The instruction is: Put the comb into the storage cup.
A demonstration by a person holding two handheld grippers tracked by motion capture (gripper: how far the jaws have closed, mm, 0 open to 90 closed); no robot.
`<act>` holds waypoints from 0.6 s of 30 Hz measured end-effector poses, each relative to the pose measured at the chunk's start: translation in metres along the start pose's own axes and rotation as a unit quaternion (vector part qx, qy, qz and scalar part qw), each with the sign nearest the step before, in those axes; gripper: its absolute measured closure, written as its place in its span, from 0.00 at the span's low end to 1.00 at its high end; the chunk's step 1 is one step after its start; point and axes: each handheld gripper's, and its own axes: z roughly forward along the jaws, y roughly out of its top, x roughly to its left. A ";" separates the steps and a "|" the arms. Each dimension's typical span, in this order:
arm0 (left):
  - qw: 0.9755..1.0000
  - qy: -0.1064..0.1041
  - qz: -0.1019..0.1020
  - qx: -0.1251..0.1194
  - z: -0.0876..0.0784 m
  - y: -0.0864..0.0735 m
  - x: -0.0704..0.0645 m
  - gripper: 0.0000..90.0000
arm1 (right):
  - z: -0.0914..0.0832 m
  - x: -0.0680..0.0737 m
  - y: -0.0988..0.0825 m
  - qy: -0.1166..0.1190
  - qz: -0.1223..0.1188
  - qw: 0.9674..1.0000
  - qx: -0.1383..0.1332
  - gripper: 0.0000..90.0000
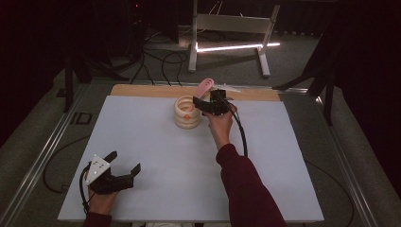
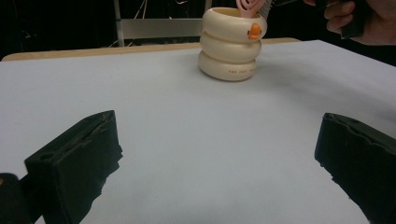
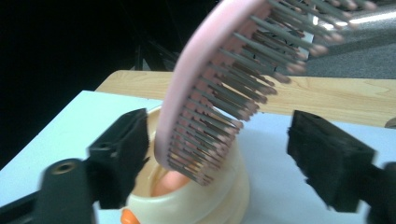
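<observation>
1. Two grippers on show: the right gripper (image 1: 202,105) hovers at the cream holder (image 1: 187,112) toward the far edge of the white table (image 1: 156,161), jaws spread wide apart.
2. Its black pads sit either side of the pink hairbrush (image 3: 210,88) in the right gripper view, a clear gap on both sides, neither pad pressing on it.
3. That hairbrush stands handle-down in the holder, head leaning out over the rim, bristles facing the gripper.
4. Over to the left gripper (image 1: 126,166), near the table's near-left corner: jaws wide open, nothing between them, just bare table.
5. Labels now. The holder is built like three stacked rings, with a small orange duck figure (image 2: 254,31) at the top ring.
6. There's a short line of small orange print (image 2: 241,72) on the bottom ring, too tiny to read.
7. Contents check: the holder carries the hairbrush, and its rounded handle end shows down inside the opening.
</observation>
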 end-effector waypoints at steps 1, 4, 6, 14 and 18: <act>1.000 0.000 0.000 0.000 0.000 0.000 0.000 0.01 | -0.001 -0.001 -0.001 -0.001 0.001 1.000 0.002 0.19; 1.000 0.000 0.001 0.001 0.000 0.000 0.000 0.01 | -0.003 -0.002 -0.001 0.000 -0.005 1.000 0.007 0.14; 1.000 0.001 0.000 0.000 0.000 0.000 0.000 0.01 | -0.005 -0.001 -0.002 0.002 -0.014 1.000 0.015 0.11; 1.000 0.001 0.005 0.002 0.000 0.000 -0.001 0.01 | -0.012 -0.002 -0.005 0.009 -0.029 0.999 0.029 0.10; 1.000 0.002 0.004 0.003 0.000 0.000 -0.001 0.01 | -0.016 -0.001 -0.006 0.013 -0.038 0.999 0.036 0.10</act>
